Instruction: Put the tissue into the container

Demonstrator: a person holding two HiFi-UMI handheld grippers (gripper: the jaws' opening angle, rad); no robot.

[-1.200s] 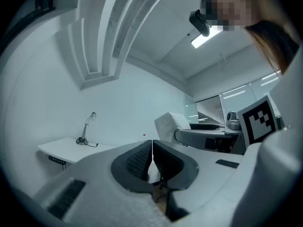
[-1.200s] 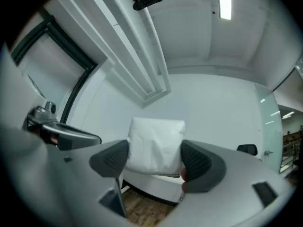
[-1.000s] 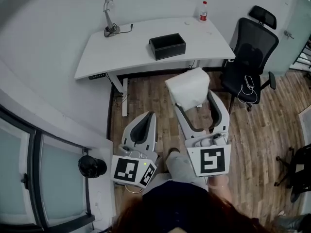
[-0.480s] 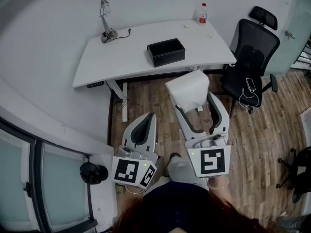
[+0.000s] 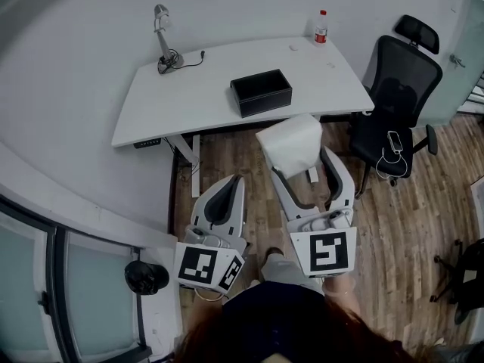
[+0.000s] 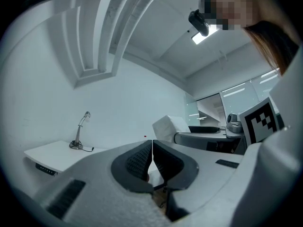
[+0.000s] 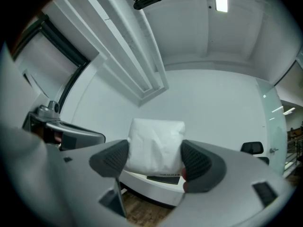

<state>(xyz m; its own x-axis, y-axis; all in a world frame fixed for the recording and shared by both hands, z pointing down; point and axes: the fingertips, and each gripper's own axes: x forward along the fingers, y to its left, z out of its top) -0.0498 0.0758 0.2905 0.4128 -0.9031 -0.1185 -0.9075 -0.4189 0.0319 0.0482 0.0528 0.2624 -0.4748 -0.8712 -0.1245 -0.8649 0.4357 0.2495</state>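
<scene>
A white tissue pack (image 5: 291, 145) hangs over the wooden floor just in front of the white desk (image 5: 189, 89), and my right gripper (image 5: 308, 171) is shut on it. In the right gripper view the tissue pack (image 7: 155, 145) fills the gap between both pads. The black open container (image 5: 261, 92) sits near the middle of the desk, a little beyond and left of the pack. My left gripper (image 5: 224, 197) is held lower left of the pack, its jaws pressed together with nothing between them (image 6: 152, 161).
A desk lamp (image 5: 165, 38) stands at the desk's back left and a bottle (image 5: 321, 26) at its back right. A black office chair (image 5: 395, 108) with a cable on its seat stands to the right. A glass partition (image 5: 45, 278) runs along the left.
The desk and container sit slightly farther right and lower in the head view than before. My right gripper still holds the tissue pack in the same pose; the left gripper has hardly moved.
</scene>
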